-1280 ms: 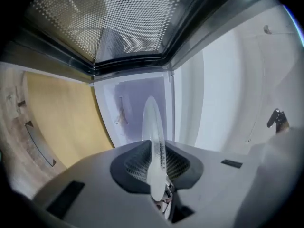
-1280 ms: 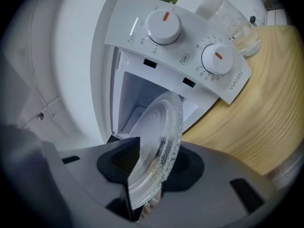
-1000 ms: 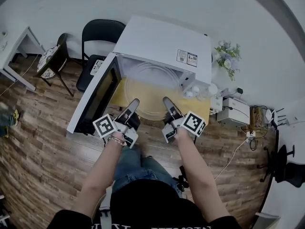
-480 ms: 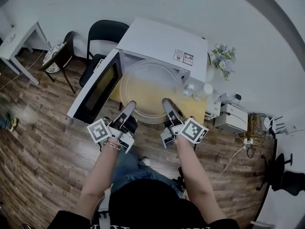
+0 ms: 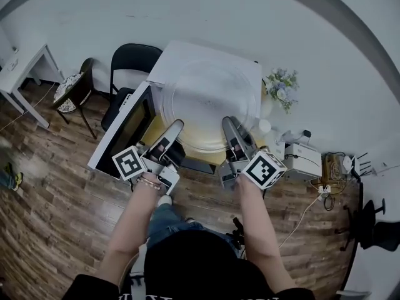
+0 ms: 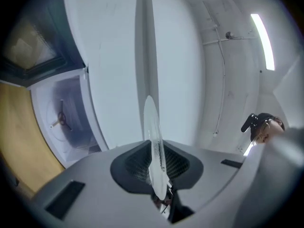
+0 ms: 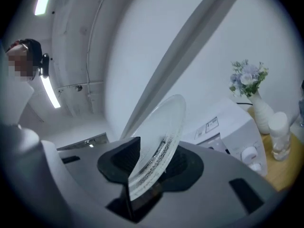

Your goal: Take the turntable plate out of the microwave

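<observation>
The clear glass turntable plate [image 5: 209, 102] hangs in the air above the white microwave [image 5: 181, 52], whose door [image 5: 125, 130] stands open to the left. My left gripper [image 5: 176, 125] is shut on the plate's near left rim and my right gripper [image 5: 229, 123] on its near right rim. In the left gripper view the plate [image 6: 153, 141] runs edge-on between the pads of the left gripper [image 6: 156, 164], and the microwave cavity [image 6: 61, 120] lies low at the left. The right gripper view has the plate [image 7: 159, 137] tilted in the right gripper [image 7: 151, 167].
The microwave stands on a yellow wooden tabletop [image 5: 156, 130]. A flower vase [image 5: 281, 83] and a small white bottle [image 5: 265, 126] stand to its right, with a white device [image 5: 303, 152] beyond them. Black chairs [image 5: 128, 55] and a white table [image 5: 19, 67] stand at the left.
Both grippers have lifted the plate out of the microwave cavity and up toward the head camera. It now covers the microwave's top in view.
</observation>
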Tool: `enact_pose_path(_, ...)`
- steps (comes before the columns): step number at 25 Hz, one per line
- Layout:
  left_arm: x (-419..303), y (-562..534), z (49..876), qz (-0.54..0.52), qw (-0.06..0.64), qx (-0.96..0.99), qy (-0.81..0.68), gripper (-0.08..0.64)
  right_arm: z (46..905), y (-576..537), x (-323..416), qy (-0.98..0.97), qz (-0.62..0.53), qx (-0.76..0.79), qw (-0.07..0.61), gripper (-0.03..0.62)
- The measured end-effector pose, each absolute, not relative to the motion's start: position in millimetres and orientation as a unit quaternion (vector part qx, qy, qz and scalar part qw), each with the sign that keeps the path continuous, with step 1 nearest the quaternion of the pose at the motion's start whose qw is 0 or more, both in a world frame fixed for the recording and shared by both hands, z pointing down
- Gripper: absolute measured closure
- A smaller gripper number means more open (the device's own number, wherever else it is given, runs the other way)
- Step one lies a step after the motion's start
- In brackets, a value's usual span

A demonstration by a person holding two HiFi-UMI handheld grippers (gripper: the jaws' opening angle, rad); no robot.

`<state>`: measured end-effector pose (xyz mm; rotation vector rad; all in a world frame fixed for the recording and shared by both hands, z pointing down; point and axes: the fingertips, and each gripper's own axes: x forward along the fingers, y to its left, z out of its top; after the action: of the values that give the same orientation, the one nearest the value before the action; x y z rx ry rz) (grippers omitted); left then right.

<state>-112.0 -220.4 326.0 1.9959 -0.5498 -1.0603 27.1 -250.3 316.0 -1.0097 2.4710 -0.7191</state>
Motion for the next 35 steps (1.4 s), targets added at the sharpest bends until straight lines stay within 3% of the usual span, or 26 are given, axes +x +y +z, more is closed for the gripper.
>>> enact_pose_path(10,-95.1,-275.8,267.4,-0.380,0.334,0.844,-0.178,0.506,250.3,-286.5,42.1,0.881,-0.157,-0.395,0.210,0.439)
enact_pose_path(22,-89.6,-307.2,208.3,-0.308,0.163,0.921,-0.175,0.476,195.7,-300.6,43.9,0.872,-0.035,-0.412,0.261,0.435)
enact_pose_path(35,-91.7,-308.8,202.9,-0.294,0.081,0.930,-0.207,0.451,190.1,-298.5,38.2,0.871,0.018,-0.416,0.261,0.428)
